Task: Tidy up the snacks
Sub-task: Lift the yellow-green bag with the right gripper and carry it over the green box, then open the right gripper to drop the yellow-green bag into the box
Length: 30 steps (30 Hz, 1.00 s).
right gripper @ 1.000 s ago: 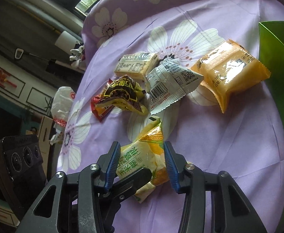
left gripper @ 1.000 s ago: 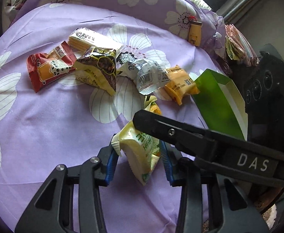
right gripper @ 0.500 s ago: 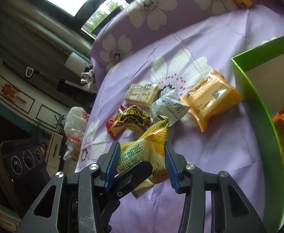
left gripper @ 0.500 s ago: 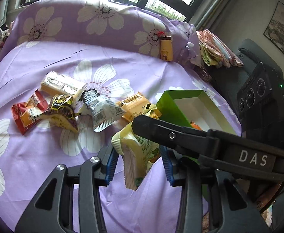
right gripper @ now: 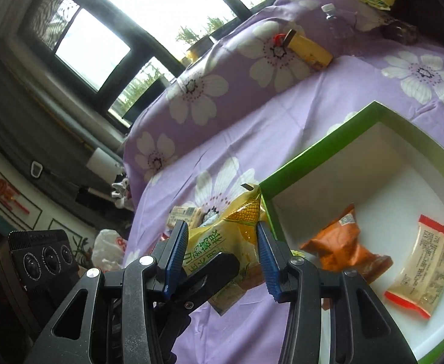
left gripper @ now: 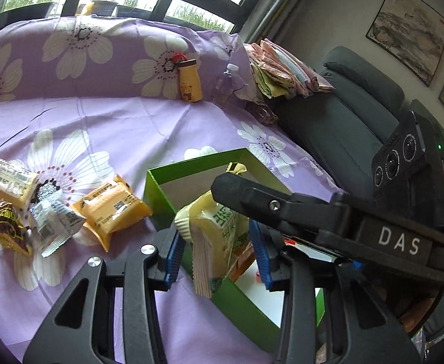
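A yellow corn snack packet (left gripper: pixel 212 227) hangs in the air over the near left corner of the green box (left gripper: pixel 152 194). My left gripper (left gripper: pixel 217 250) is shut on it, its blue pads pressing both sides. My right gripper (right gripper: pixel 222 257) is shut on the same packet (right gripper: pixel 228 230), and its black finger crosses the left wrist view. The green box (right gripper: pixel 312 148) has a white floor holding an orange packet (right gripper: pixel 343 248) and a pale packet with red ends (right gripper: pixel 428 261).
Loose snacks lie on the purple flowered cloth left of the box: an orange-yellow packet (left gripper: pixel 112 209), a silver one (left gripper: pixel 55 221), a dark one (left gripper: pixel 6 221) and a pale bar (left gripper: pixel 11 182). A yellow bottle (left gripper: pixel 190 83) and a clear bottle (left gripper: pixel 226 88) stand at the back. A dark chair (left gripper: pixel 343 121) is on the right.
Both grippers lifted the corn packet off the cloth and carried it right, from among the loose snacks to above the green box's corner. The grip stayed the same.
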Available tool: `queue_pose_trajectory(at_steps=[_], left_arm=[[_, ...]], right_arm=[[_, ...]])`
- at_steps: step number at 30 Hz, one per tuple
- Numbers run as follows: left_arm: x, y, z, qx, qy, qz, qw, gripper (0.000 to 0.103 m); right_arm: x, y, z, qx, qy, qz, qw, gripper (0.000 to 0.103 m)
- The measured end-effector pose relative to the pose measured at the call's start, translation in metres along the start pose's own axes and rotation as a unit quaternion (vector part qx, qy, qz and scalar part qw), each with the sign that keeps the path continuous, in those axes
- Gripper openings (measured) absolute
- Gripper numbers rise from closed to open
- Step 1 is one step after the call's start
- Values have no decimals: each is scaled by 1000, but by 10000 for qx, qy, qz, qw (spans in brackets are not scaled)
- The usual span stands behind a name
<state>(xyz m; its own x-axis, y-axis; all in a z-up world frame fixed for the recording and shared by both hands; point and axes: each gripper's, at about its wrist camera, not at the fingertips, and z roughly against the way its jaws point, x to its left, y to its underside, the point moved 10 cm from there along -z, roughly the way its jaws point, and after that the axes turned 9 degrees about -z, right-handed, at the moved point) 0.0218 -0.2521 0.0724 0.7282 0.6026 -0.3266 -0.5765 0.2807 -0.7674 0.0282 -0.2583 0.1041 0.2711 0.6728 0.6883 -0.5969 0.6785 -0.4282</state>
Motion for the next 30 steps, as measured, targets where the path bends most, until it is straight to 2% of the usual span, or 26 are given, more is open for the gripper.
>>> queue_pose_trajectory(at_steps=[5,9,16,23,25,26,27,30], left_arm=[[-23,-2,-24,183,265,-63,9995,39],[-35,-2,-37,292,329,-142,9989,40],[-42,3,-53,473,515,12,9976,40],[-39,13,-63,696,530,191,9960,40],[-38,16,-65,742,498,216,9958,46],[-38,17,-65,765,479,199,9957,57],[-38,18,-65,766,453,173,9959,62],[-39,16,-57,631,540,177,9964,67]], right_arm=[[-24,-15,15,-198,189,-207,9994,49],[-43,-24,23,-293,226,-488,9981,49],[-65,-27,29,-290,279,-784,9961,49],[-79,-24,22,-134,427,-995,9940,49],[-82,-22,20,-90,499,-1043,9933,49],[-83,-22,19,-80,526,-1066,9929,49],[-84,-23,18,-87,536,-1093,9925,49],[-84,-27,23,-258,533,-1068,9925,51]])
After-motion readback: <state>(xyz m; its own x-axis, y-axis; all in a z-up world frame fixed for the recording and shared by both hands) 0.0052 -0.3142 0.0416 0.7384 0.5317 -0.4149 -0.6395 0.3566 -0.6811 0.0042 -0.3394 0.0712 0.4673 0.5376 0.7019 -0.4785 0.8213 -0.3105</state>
